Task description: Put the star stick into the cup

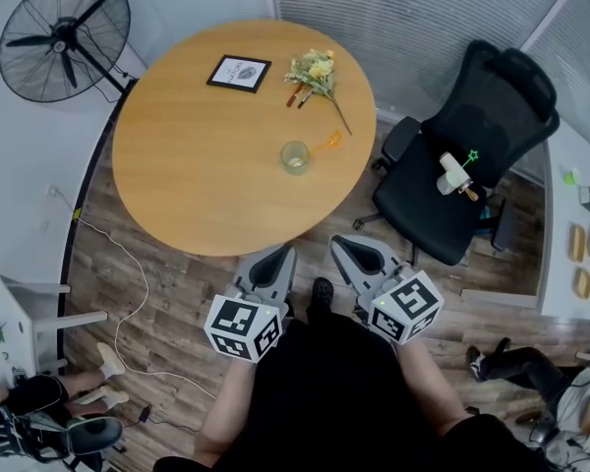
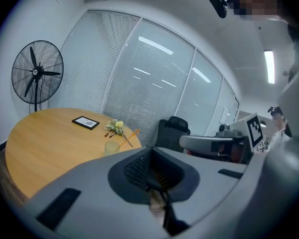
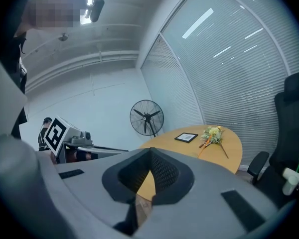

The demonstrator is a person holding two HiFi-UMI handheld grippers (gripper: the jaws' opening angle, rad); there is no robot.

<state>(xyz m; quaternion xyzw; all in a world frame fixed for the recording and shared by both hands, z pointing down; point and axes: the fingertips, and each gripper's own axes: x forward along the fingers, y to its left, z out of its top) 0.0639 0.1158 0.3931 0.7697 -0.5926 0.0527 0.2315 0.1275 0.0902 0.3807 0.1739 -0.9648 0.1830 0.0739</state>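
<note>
From here I see both claws off the near edge of the round table (image 1: 177, 175), well short of the cup (image 1: 295, 156) and pointing toward it. The left gripper (image 1: 273, 256) has its jaws pressed together with nothing between them. The right gripper (image 1: 360, 248) is the same, closed tight and empty. The cup is pale and translucent, and it stands upright on the wood toward the table's right side. The orange star stick (image 1: 327, 145) lies flat on the table just right of the cup, slanting away from it. I cannot tell whether its near end touches the cup's wall or only comes close. Beyond the cup a bunch of yellow flowers (image 1: 315, 70) lies on the table, with its long stem running back toward the stick. Left of the flowers lies a black-framed picture (image 1: 239, 73). Well to the right of the cup, off the table, a black office chair (image 1: 497, 96) carries a white object (image 1: 453, 173) on its seat, with a small green star (image 1: 472, 155) just beside it. Far to the left of the cup stands a black fan (image 1: 67, 37).
</note>
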